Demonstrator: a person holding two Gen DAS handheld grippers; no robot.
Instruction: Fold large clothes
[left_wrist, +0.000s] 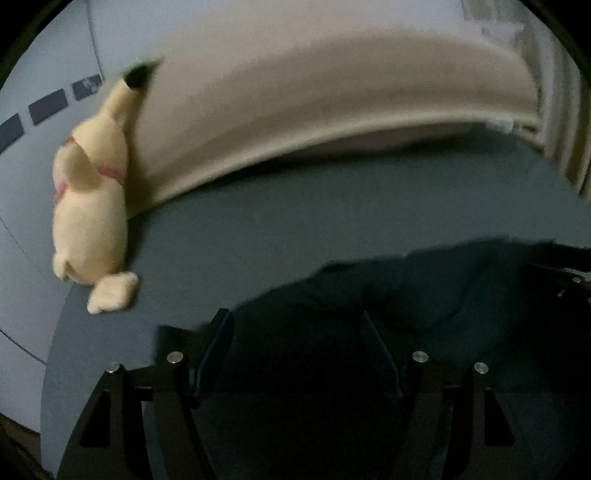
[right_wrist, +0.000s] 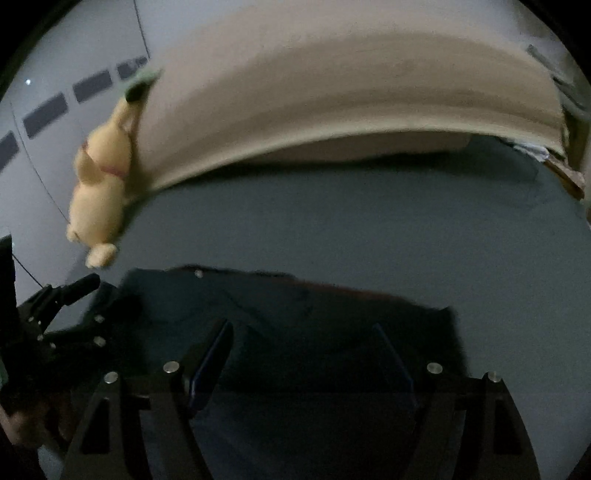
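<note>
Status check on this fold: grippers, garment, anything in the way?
Left gripper open, right gripper open, nothing pinched. Dark garment lying on the blue-grey surface. Plush toy off at the edge, clear of the garment.

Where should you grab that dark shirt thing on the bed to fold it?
Probably by its far edge. The dark garment lies flat on the grey-blue sheet, and that edge shows as a clear line. Come down from above with each open tool, the right tool near the right corner and the left tool near the left, pinching edge and corner together.
</note>
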